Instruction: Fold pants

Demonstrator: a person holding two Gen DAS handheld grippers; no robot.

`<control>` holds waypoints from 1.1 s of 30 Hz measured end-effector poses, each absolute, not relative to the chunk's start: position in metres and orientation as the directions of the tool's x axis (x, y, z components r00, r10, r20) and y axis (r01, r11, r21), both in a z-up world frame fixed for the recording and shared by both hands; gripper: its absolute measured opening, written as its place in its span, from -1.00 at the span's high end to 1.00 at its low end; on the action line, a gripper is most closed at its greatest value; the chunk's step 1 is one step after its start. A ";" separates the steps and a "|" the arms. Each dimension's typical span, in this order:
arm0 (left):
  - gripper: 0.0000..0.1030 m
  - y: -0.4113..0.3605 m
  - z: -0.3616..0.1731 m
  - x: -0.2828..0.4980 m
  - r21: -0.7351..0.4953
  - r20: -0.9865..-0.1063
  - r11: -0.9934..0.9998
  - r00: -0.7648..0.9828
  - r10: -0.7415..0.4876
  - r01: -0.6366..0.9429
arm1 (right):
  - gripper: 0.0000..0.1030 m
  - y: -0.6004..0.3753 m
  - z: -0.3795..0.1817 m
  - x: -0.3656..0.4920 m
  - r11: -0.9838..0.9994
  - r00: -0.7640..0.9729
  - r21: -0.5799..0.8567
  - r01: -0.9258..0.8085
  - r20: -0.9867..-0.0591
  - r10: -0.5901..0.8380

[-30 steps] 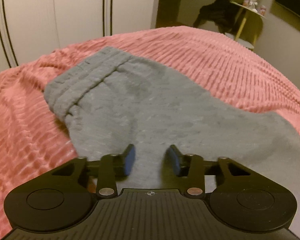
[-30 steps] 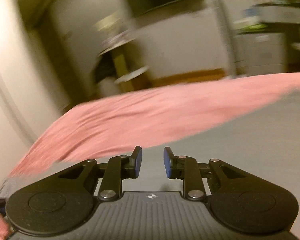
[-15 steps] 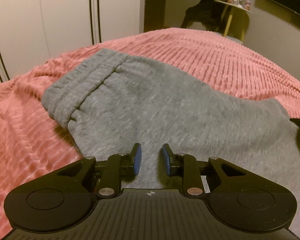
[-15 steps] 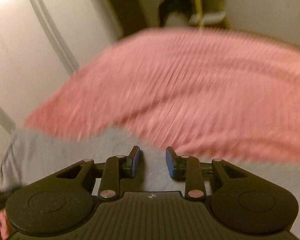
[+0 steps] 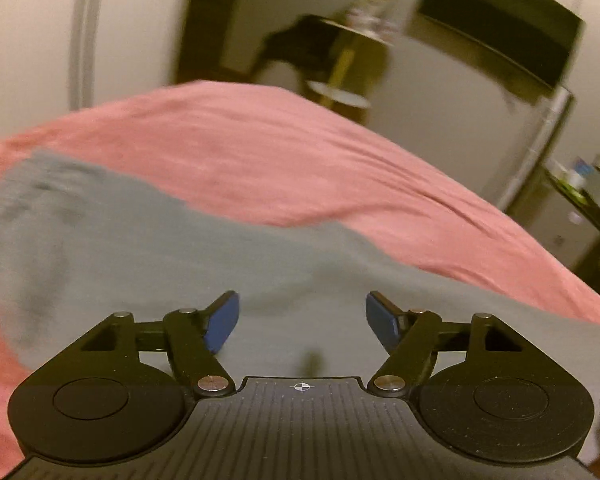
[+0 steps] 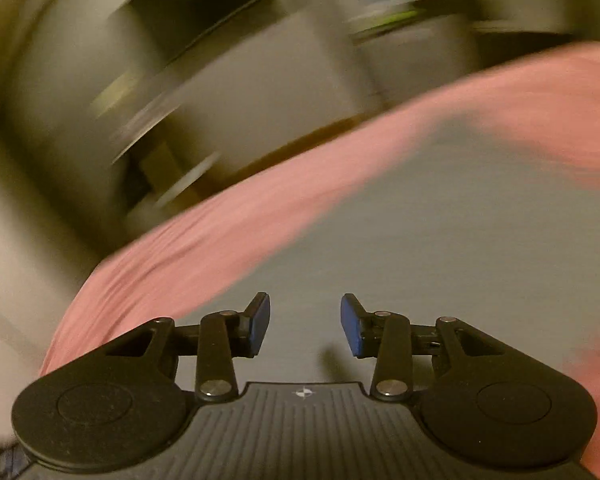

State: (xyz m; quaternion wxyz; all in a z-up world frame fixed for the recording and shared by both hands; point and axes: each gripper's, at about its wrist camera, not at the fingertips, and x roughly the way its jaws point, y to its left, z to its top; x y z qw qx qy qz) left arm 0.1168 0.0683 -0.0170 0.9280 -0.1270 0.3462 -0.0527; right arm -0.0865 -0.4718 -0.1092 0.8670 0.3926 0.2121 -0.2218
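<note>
Pink bedspread | grey pants spread flat, blurred | left claw spread | right claw spread

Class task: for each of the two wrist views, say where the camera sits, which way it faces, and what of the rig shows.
Left wrist: behind the open left gripper, facing grey pants on a pink bedspread.
Right wrist: behind the open right gripper, blurred, facing the pants.
Shared: pants, bedspread.
</note>
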 end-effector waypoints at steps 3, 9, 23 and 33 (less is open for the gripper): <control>-0.55 0.028 -0.038 0.116 -0.252 -0.656 0.965 0.722 -0.220 0.065 | 0.16 -0.514 -0.131 -0.146 0.431 0.762 0.631 0.645 -0.575 -0.299; -0.51 -0.007 -0.068 0.114 -0.131 -0.750 0.984 0.637 -0.179 0.122 | -0.05 -0.549 -0.167 -0.172 0.300 0.808 0.750 0.589 -0.540 -0.237; -0.56 0.007 -0.068 0.109 -0.241 -0.749 0.970 0.628 -0.212 0.039 | 0.56 -0.573 -0.174 -0.142 0.340 0.854 0.783 0.520 -0.463 -0.238; -0.59 0.009 -0.071 0.111 -0.260 -0.742 0.964 0.628 -0.234 0.052 | 0.82 -0.545 -0.122 -0.114 0.472 0.818 0.668 0.575 -0.477 -0.321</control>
